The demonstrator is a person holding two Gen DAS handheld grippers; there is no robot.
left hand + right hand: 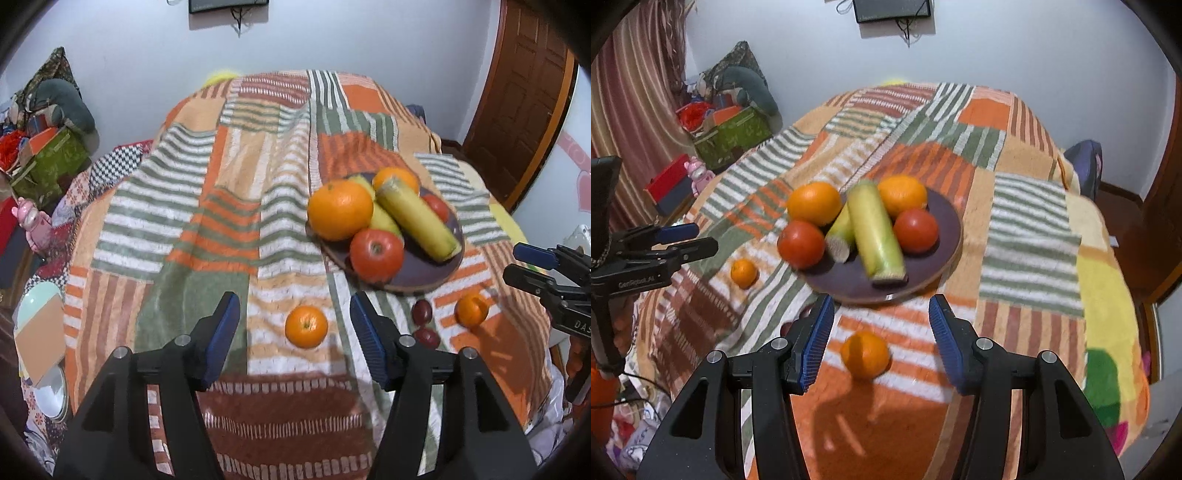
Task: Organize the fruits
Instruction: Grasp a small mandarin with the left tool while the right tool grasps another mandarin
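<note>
A dark purple plate (421, 275) (945, 214) on the striped blanket holds two big oranges (340, 210), two red tomatoes (376, 254) and two yellow-green stalks (417, 218). My left gripper (295, 325) is open above a small orange (306, 326) that lies between its fingers. A second small orange (471, 309) and two dark red fruits (422, 310) lie to the right. My right gripper (882, 328) is open above that second small orange (865, 354). The first small orange (743, 272) shows at the left there.
The patchwork blanket (221, 206) covers the whole bed. Boxes and clutter (44, 147) stand at the left by the wall. A wooden door (517, 92) is at the right. The other gripper shows at each view's edge (546, 273) (657, 251).
</note>
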